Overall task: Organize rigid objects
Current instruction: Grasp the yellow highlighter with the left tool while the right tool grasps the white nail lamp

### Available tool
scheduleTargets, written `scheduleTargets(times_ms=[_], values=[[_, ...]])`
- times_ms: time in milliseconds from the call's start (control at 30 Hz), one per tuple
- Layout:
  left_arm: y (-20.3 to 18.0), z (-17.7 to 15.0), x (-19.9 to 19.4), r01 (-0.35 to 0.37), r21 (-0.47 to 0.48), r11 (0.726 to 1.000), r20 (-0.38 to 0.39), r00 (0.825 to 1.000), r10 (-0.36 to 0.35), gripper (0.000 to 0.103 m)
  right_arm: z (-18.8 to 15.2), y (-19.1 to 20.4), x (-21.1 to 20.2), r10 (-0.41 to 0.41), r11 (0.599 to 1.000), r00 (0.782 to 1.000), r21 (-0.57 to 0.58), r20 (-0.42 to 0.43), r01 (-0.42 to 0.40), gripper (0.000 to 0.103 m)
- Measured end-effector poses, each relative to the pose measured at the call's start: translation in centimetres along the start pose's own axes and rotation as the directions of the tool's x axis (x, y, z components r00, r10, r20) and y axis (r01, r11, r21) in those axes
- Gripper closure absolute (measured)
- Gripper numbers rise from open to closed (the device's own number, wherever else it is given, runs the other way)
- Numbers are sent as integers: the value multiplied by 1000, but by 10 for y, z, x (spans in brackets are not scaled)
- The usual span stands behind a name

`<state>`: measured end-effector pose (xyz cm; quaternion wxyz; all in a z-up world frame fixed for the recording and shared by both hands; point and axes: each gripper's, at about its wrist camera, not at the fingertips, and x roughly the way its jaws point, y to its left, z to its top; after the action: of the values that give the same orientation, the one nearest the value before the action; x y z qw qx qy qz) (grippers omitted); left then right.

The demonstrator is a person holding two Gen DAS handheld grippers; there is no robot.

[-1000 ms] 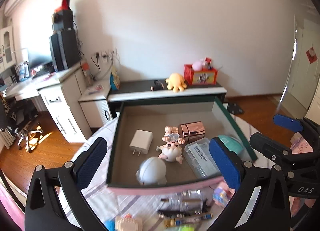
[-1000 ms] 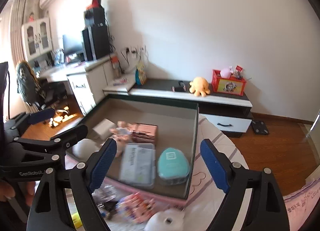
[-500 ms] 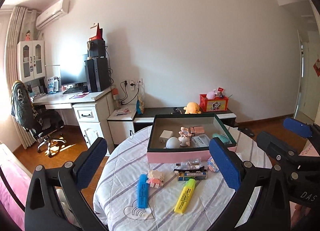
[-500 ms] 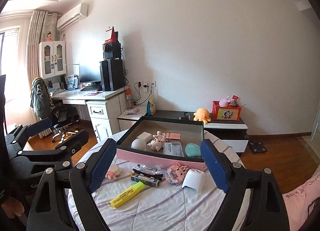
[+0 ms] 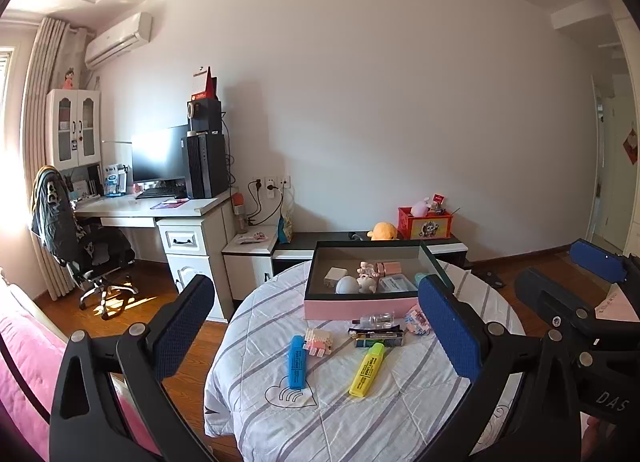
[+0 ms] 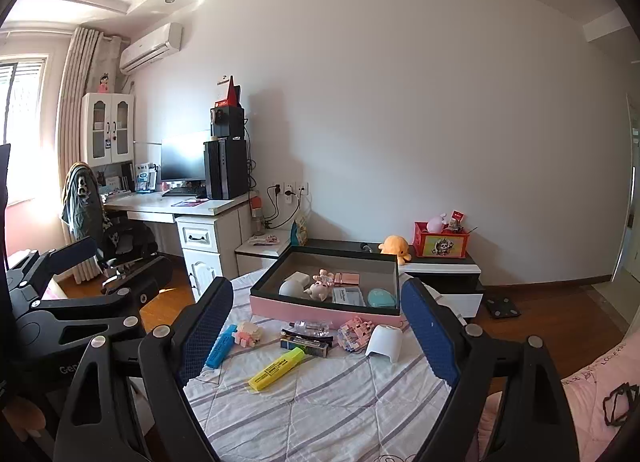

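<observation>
Both grippers, left gripper (image 5: 320, 334) and right gripper (image 6: 318, 328), hang wide and empty; yellow highlighter (image 6: 276, 368) lies ahead, slanted, nearer the right.

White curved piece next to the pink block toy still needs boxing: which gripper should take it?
Right, probably. The white curved piece lies on the table's right side, nearer the open right gripper. In the left wrist view a finger hides it. Both grippers are open and empty.
</observation>
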<state>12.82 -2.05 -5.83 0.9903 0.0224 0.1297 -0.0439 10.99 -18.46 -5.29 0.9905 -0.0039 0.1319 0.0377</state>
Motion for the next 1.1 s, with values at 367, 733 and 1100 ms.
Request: scheduleTargets(times_ms=[367,733,1100], values=[[-6,1,-12,0,8,1000,8,1000,0,0,0,-2,-13,-12,1000,1000,0,8,12,16],[-13,-11,20,30,14,999,-77,997,-29,0,-13,-10,12,-14,1000,999,12,-53,14,16],[-31,-78,120,99,29,995,-379,922,-80,0,-81,-37,96,7,998,955,57,-297,11,16]])
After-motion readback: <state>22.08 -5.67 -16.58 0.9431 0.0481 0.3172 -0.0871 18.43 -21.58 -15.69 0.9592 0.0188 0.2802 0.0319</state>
